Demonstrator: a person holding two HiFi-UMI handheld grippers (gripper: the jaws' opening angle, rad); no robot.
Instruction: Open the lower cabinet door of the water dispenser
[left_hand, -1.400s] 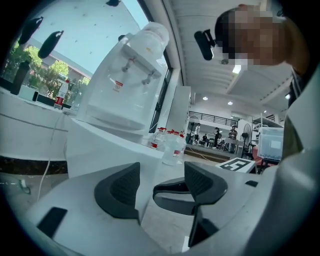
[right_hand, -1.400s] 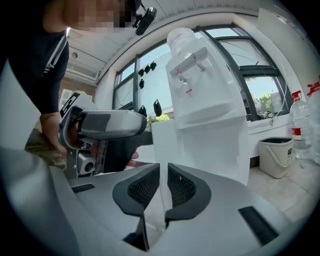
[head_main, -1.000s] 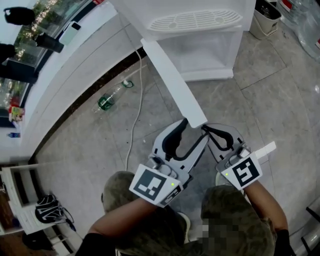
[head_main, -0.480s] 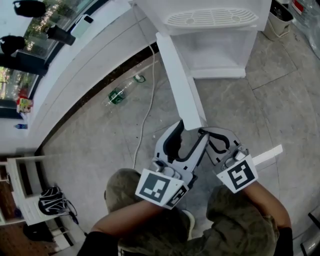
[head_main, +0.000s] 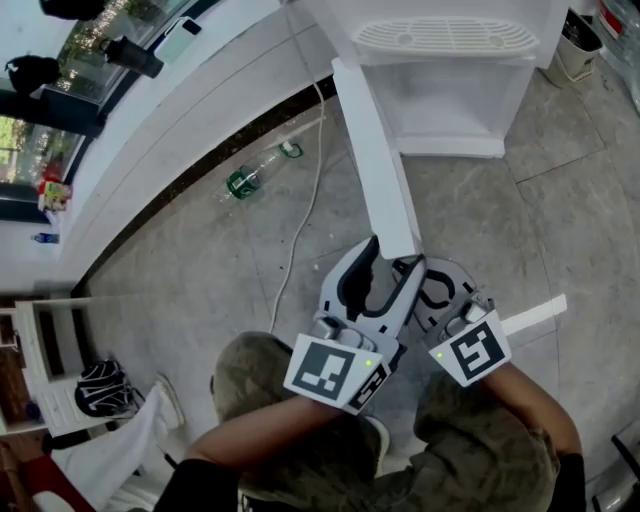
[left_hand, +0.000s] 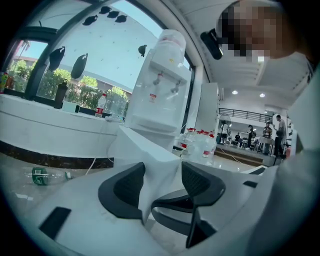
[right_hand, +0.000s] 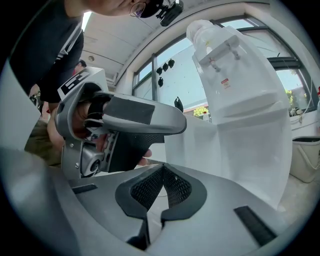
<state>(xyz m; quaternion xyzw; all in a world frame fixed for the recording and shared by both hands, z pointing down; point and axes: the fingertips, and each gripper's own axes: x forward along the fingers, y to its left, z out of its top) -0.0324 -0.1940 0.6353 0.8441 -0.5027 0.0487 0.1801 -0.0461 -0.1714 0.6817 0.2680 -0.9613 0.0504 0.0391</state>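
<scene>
The white water dispenser (head_main: 440, 40) stands at the top of the head view with its lower cabinet (head_main: 450, 105) open. Its door (head_main: 375, 160) is swung out toward me. My left gripper (head_main: 393, 255) holds the door's free edge. In the left gripper view the door (left_hand: 150, 170) fills the gap between the pads of that gripper (left_hand: 162, 175), whose jaws have just been closing slightly on it. My right gripper (head_main: 428, 268) is just right of the door edge. It is shut on nothing, and its pads meet (right_hand: 163, 172). The dispenser (right_hand: 240, 100) rises ahead of it.
A green bottle (head_main: 243, 180) and a white cable (head_main: 300, 230) lie on the stone floor left of the door. A curved white window ledge (head_main: 170, 130) runs along the left. A bin (head_main: 580, 40) stands at the top right, and a white strip (head_main: 535, 312) lies beside my right hand.
The door has swung further open, toward the left, with my left gripper on its edge. My right gripper has followed alongside, still shut.
</scene>
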